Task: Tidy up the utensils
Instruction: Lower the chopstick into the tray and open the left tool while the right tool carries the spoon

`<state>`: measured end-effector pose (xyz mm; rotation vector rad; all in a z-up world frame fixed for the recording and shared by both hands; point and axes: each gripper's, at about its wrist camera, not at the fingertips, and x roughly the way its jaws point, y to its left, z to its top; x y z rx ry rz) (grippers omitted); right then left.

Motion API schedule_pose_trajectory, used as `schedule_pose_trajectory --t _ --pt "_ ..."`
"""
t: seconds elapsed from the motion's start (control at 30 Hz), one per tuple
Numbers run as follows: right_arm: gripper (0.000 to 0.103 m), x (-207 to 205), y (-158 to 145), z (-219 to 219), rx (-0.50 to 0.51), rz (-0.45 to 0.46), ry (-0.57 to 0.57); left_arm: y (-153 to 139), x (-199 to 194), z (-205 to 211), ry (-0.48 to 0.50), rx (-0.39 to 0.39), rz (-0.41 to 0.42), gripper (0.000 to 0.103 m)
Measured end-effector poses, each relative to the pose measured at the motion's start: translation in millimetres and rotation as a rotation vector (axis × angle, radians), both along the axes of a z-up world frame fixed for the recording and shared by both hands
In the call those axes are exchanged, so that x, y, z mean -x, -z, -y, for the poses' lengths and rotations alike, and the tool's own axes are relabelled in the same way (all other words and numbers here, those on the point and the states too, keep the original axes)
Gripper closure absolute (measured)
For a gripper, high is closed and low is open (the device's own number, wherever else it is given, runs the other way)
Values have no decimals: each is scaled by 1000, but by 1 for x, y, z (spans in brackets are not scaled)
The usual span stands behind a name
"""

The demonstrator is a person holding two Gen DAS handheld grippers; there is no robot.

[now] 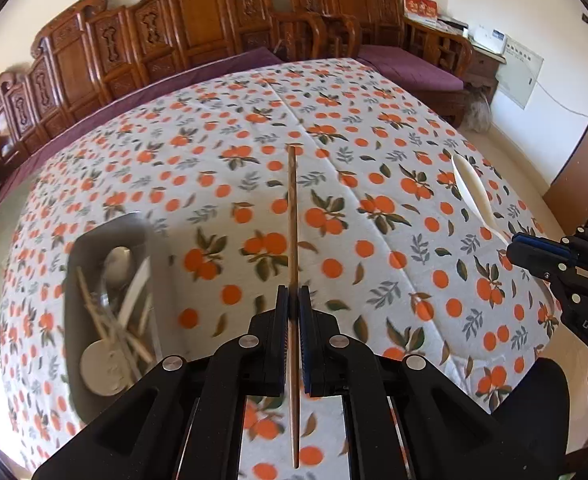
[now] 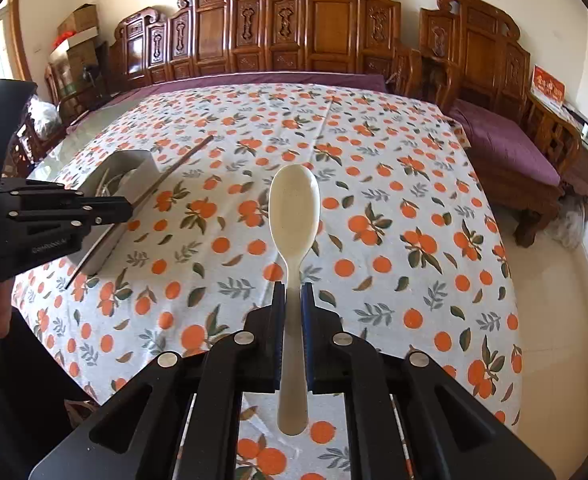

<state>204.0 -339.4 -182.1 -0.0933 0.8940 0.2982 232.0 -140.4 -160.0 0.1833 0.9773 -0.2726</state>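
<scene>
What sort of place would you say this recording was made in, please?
Most likely a home living or dining room: a table under an orange-print tablecloth, carved wooden benches with purple cushions along the wall, and a metal tray of utensils on the table.

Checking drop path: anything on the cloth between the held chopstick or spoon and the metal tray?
Nothing visible. The chopstick and spoon are held above the tablecloth; only bare cloth lies toward the tray, which already holds utensils.
</scene>
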Motion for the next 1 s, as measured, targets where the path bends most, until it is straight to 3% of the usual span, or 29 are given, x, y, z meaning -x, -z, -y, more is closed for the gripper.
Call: schedule_pose_trajectory --t 0.5,0.73,1.0 --pt "94 5 -8 -41 3 25 -85 -10 15 -85 -105 34 29 99" --pt "94 -7 -3 -72 0 10 -109 -8 -3 -127 -155 65 27 99" --pt "94 -16 4 -101 -12 -3 -123 15 -32 -155 -191 87 -10 99"
